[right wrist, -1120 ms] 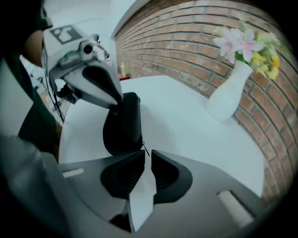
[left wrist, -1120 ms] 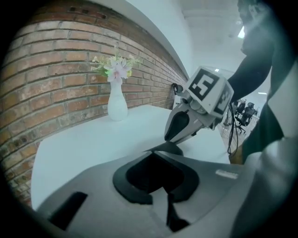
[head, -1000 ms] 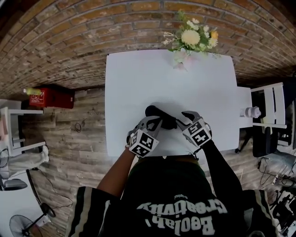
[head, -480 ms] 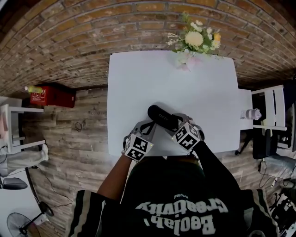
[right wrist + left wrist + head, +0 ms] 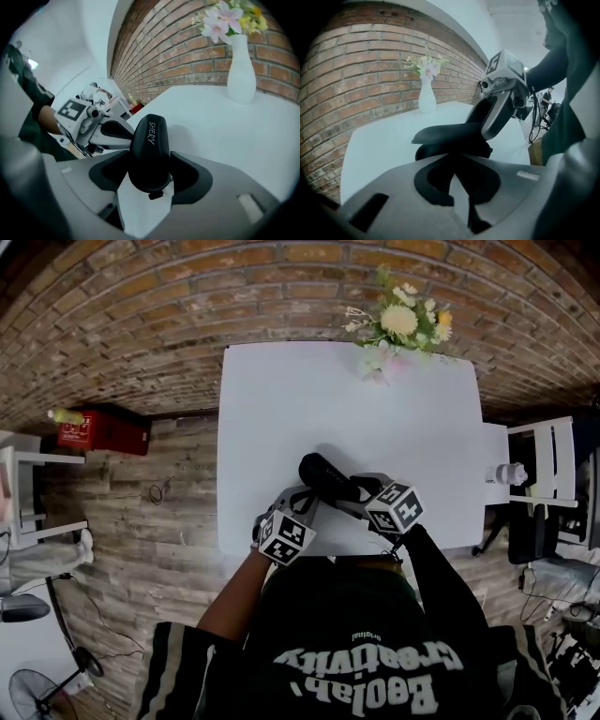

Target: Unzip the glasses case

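Note:
The black glasses case (image 5: 327, 478) lies slantwise near the front of the white table (image 5: 281, 399). In the right gripper view its near end (image 5: 150, 145) sits between my right gripper's (image 5: 150, 164) jaws, and both pads touch its sides. These jaws have just been closing on it. A small zipper pull (image 5: 154, 194) hangs at that end. My left gripper (image 5: 458, 161) is shut, with its tips against the other end of the case (image 5: 445, 136). What they pinch there is hidden. From the head view, the left gripper (image 5: 303, 499) and right gripper (image 5: 353, 489) flank the case.
A white vase of flowers (image 5: 377, 360) stands at the table's far edge, also in the right gripper view (image 5: 241, 70). A red box (image 5: 103, 432) lies on the wooden floor at left. White furniture (image 5: 548, 457) stands to the right. A brick wall runs behind.
The case has swung from lying across to a slant, its far end up-left. The right gripper has shifted along the case's near end. The left gripper has slid slightly toward me.

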`<act>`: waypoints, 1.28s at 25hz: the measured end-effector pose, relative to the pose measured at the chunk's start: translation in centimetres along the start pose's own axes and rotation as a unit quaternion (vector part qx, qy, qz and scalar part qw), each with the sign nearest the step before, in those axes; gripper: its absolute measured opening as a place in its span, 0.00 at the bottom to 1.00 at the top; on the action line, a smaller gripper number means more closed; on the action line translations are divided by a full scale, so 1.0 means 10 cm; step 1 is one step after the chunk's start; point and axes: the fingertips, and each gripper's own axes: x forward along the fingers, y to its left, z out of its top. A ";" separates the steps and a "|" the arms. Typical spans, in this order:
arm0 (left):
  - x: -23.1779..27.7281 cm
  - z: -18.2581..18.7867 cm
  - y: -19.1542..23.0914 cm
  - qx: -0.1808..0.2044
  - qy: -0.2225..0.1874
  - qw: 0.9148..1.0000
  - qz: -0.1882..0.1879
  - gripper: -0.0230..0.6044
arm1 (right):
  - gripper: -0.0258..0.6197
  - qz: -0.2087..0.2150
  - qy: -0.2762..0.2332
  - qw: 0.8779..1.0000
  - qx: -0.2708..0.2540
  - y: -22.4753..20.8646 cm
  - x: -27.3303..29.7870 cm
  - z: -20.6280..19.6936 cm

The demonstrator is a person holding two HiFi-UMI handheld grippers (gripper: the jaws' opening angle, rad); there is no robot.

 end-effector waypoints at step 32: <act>0.25 -0.09 -0.16 0.009 0.019 0.999 -0.038 0.05 | 0.10 -0.285 -0.007 0.945 -0.161 -0.64 -0.42 0.21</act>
